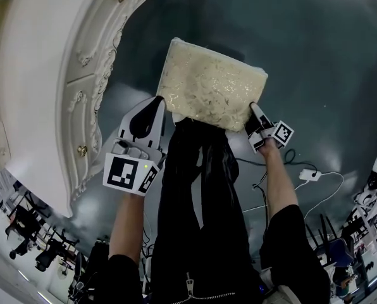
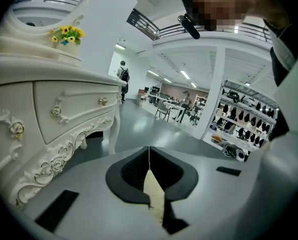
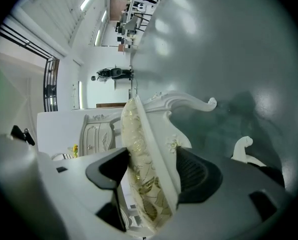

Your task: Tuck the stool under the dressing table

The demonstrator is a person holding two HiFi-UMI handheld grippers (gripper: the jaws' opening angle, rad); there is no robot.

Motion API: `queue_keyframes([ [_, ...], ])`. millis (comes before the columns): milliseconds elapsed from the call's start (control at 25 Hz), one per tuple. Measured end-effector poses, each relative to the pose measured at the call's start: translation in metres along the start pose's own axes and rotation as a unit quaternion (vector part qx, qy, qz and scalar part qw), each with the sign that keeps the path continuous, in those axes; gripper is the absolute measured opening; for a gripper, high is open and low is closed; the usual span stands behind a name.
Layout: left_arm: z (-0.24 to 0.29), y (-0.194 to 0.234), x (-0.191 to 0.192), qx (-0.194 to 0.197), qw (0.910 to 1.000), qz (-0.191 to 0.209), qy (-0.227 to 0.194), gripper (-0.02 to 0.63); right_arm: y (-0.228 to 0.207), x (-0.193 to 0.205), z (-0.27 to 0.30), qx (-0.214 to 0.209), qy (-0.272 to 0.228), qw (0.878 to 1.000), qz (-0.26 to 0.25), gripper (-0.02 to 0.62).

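The stool (image 1: 210,84) has a cream patterned cushion on a white carved frame and stands on the grey floor to the right of the white ornate dressing table (image 1: 43,75). My right gripper (image 1: 255,116) is shut on the seat's near right corner. In the right gripper view, cushion and frame (image 3: 139,149) fill the space between its pads (image 3: 201,171). My left gripper (image 1: 154,109) is at the seat's near left corner. Its jaws meet at the tips (image 2: 149,156), and a cream sliver shows behind them. The table's drawers (image 2: 54,114) lie to its left.
The person's black-trousered legs (image 1: 201,189) stand right behind the stool. Cables and a white power strip (image 1: 310,175) lie on the floor at the right. A vase of yellow flowers (image 2: 66,34) sits on the table top. Shelves (image 2: 244,124) and chairs stand farther off.
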State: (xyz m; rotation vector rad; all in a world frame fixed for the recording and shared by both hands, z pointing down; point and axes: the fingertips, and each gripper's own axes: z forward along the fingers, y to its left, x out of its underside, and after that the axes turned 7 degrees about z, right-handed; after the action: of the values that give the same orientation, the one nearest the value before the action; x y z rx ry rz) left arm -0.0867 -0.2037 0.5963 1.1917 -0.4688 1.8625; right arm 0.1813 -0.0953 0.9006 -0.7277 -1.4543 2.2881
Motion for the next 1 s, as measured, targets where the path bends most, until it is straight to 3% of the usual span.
queue_keyframes([
  [600, -0.037, 0.039, 0.012, -0.035, 0.9993, -0.006, -0.006, 0.023, 0.029, 0.06, 0.117, -0.02, 0.066, 0.998, 0.001, 0.291],
  [1000, -0.062, 0.063, 0.029, -0.073, 0.997, -0.022, -0.013, 0.023, 0.059, 0.101, 0.2, -0.048, 0.119, 0.991, -0.023, 0.2],
])
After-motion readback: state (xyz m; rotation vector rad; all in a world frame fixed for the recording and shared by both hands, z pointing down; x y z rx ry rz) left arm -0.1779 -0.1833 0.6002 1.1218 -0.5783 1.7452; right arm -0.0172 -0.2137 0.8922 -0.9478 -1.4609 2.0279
